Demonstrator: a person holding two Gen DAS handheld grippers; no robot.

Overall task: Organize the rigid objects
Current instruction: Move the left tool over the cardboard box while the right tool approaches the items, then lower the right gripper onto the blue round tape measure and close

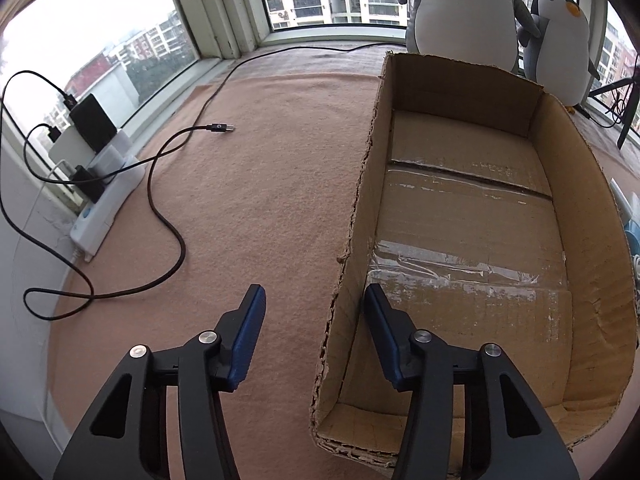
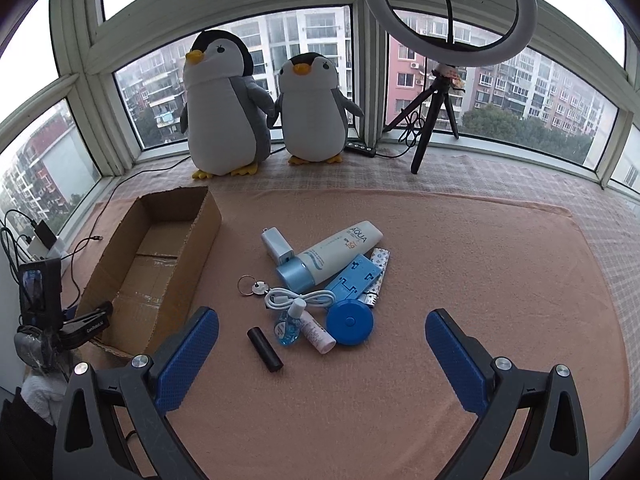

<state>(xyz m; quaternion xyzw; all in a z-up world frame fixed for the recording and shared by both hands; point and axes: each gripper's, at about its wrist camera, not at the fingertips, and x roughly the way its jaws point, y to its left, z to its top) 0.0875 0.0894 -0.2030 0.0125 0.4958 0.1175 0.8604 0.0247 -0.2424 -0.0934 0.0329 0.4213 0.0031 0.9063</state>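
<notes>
Over the pink mat (image 2: 440,240) the right gripper (image 2: 322,330) hovers, jaws spread wide and empty, above a pile: tube (image 2: 340,252), black stick (image 2: 265,349), blue disc (image 2: 350,323). Only the left view shows the left gripper (image 1: 314,300), released, straddling the box (image 1: 580,216) wall. Box's near corner is cut off.
</notes>
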